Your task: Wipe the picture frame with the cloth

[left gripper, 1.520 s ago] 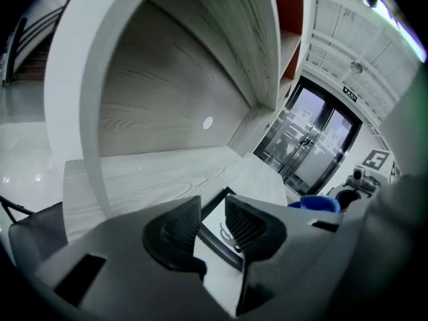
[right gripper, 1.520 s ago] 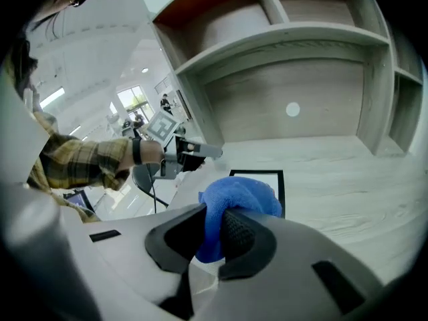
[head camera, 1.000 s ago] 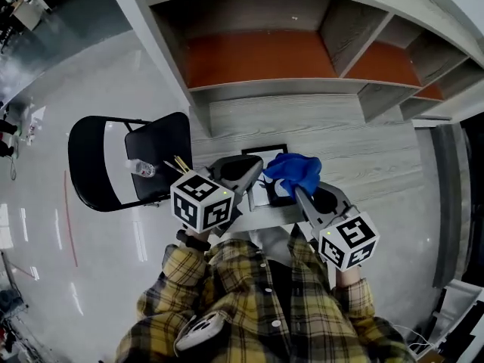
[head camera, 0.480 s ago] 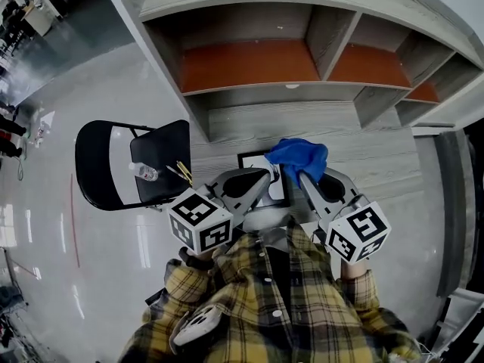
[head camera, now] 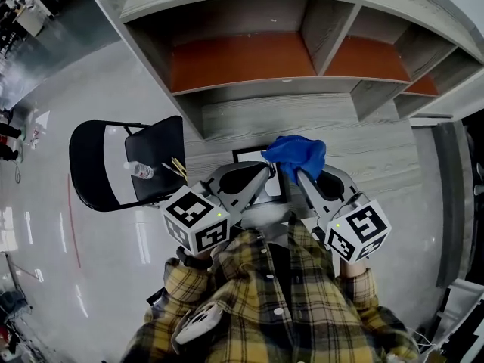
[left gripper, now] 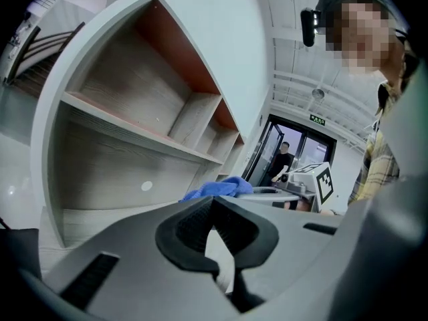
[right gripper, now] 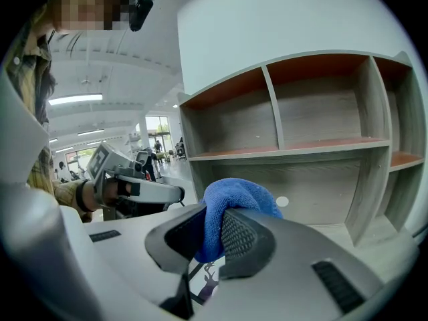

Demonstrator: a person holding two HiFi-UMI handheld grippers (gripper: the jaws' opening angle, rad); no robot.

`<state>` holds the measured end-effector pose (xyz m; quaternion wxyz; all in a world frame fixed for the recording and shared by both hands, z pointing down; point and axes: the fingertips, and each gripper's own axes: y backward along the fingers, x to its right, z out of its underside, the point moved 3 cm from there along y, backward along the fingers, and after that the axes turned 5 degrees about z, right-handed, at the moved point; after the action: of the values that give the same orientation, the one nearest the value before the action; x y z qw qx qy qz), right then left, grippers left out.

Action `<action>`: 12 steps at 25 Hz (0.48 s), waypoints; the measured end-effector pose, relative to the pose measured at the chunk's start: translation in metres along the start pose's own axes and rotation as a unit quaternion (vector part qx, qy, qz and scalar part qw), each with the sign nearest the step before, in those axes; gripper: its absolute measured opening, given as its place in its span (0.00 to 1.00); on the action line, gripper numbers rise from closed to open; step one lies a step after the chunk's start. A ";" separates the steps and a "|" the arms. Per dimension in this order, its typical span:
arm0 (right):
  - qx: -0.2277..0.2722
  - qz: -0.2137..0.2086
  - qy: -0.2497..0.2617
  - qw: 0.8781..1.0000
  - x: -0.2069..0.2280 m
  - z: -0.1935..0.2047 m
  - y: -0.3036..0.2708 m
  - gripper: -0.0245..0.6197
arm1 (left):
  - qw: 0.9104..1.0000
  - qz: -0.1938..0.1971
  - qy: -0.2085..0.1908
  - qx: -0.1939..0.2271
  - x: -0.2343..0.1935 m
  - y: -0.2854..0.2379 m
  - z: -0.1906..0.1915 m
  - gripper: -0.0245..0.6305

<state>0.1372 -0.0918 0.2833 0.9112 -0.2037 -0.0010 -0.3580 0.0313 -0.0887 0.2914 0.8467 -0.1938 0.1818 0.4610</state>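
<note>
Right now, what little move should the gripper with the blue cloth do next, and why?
Probably lower the right gripper until the cloth meets the picture frame: its fingers pinch the cloth over the frame, which the left gripper holds.

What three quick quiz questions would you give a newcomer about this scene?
1. Pick one: what is clamped in the right gripper? A a blue cloth; B a sponge; C a paintbrush.
2. True or false: the shelf compartments are packed with books.
3. Fill the gap: the clear bottle lies on the seat of the black ____.

Key: 1 A. 2 false, the compartments that show are bare. 3 chair.
</note>
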 end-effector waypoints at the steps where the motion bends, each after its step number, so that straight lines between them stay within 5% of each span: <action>1: -0.002 0.000 0.000 1.000 0.000 0.000 0.000 0.12 | 1.000 0.003 0.001 -0.001 0.000 -0.001 0.000 0.05; 12: -0.012 -0.013 -0.003 1.000 0.008 0.006 -0.001 0.12 | 1.000 0.002 -0.002 -0.002 -0.003 -0.004 -0.006 0.05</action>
<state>0.1434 -0.0955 0.2903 0.9042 -0.2153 -0.0018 -0.3688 0.0324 -0.0953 0.2881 0.8458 -0.1939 0.1797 0.4633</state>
